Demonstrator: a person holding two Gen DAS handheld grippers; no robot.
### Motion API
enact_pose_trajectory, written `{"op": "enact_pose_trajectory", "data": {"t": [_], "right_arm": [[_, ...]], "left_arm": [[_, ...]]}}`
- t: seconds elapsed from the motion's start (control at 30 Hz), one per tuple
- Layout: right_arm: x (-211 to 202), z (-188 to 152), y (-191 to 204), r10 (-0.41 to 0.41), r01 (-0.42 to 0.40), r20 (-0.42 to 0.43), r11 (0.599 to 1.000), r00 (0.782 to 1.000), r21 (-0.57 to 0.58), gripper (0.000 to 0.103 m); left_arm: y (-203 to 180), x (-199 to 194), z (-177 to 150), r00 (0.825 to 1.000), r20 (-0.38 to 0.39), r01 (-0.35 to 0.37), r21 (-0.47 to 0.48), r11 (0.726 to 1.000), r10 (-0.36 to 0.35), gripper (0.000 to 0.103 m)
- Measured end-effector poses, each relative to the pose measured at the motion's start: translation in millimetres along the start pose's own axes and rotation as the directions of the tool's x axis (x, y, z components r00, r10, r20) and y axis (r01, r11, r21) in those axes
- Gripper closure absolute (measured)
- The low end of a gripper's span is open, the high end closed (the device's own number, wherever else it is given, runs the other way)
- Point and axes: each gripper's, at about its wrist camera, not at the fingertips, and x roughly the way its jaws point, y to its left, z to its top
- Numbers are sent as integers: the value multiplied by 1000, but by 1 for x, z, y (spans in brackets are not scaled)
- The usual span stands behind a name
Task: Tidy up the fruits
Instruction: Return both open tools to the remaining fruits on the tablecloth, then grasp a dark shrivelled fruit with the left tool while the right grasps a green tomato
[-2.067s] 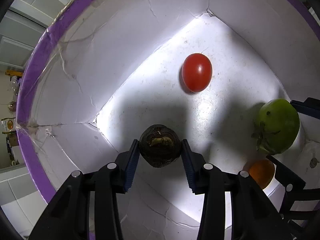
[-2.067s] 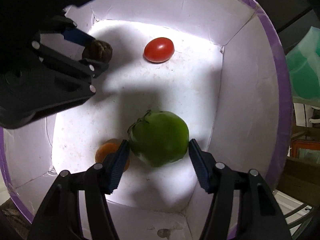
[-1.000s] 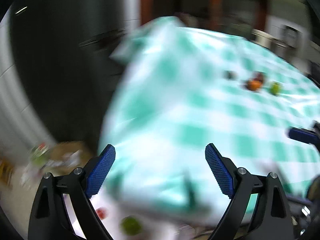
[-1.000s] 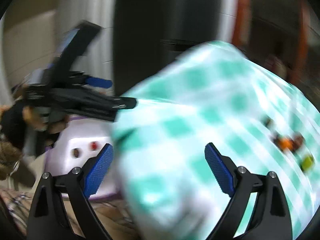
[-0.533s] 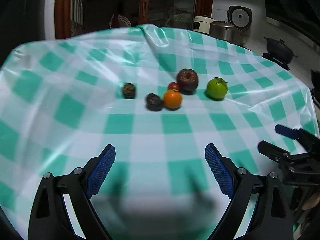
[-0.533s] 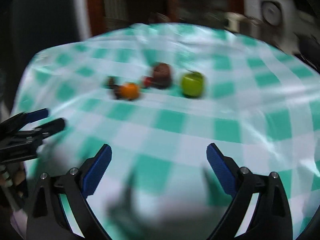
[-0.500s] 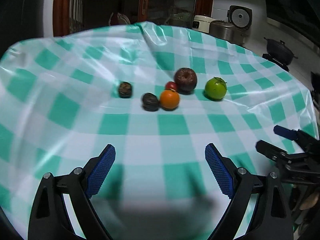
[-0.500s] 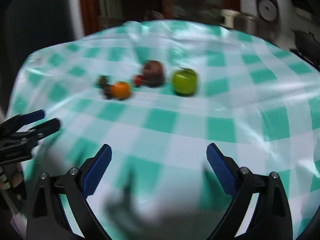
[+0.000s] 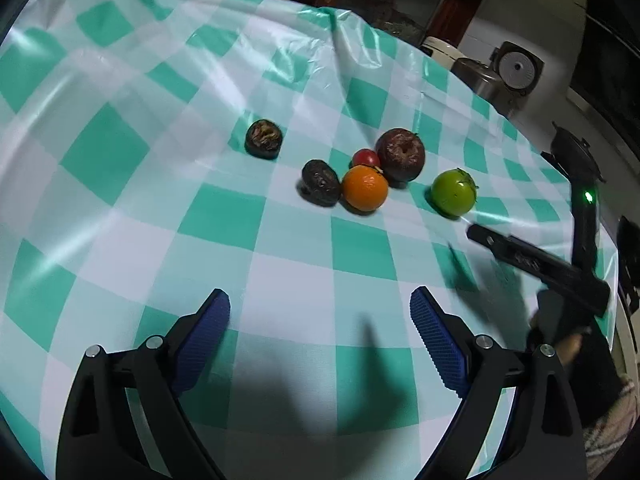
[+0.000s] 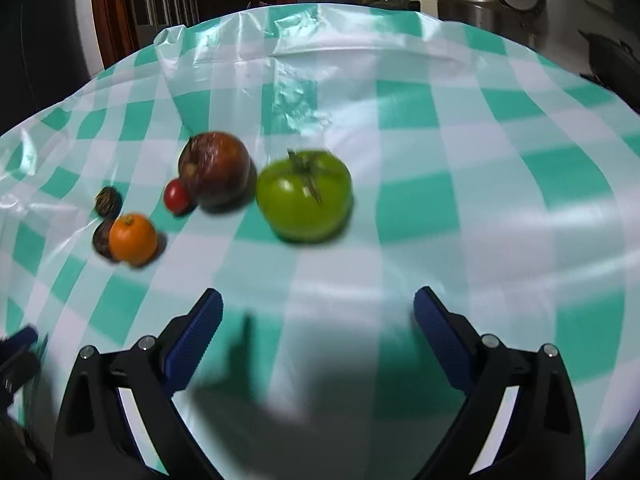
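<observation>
Several fruits lie on the green-and-white checked tablecloth: a green tomato, an orange, a dark red apple, a small red tomato and two dark shrivelled fruits. My left gripper is open and empty, well short of the fruits. My right gripper is open and empty, just short of the green tomato. The right gripper also shows in the left wrist view, beside the green tomato.
The tablecloth is wrinkled plastic, falling off at the edges. Rice cookers and dark furniture stand beyond the far edge. The left gripper's tip shows at the lower left of the right wrist view.
Both grippers left the white box, where they let go a dark fruit and a green tomato, and swung to the table. Over the last half second both moved closer to the fruits.
</observation>
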Motion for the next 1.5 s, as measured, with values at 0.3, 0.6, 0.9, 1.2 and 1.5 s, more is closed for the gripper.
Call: {"op": "enact_pose_trajectory", "data": {"t": [0.3, 0.6, 0.9, 1.2, 1.5], "right_arm": [[55, 48, 13, -58, 59, -46, 998, 997, 30, 6], [64, 52, 20, -57, 58, -55, 998, 997, 19, 34], [61, 43, 17, -29, 30, -51, 999, 998, 18, 34], [63, 45, 10, 11, -9, -49, 998, 999, 54, 34], [48, 37, 8, 94, -93, -15, 993, 995, 79, 35]], "left_arm": [[1, 12, 6, 998, -55, 11, 12, 1000, -10, 15], [-13, 47, 47, 992, -35, -118, 149, 982, 125, 15], [-27, 96, 73, 978, -104, -122, 423, 898, 182, 39], [-37, 112, 84, 987, -105, -58, 488, 871, 124, 64], [-26, 26, 48, 994, 14, -109, 384, 917, 113, 64]]}}
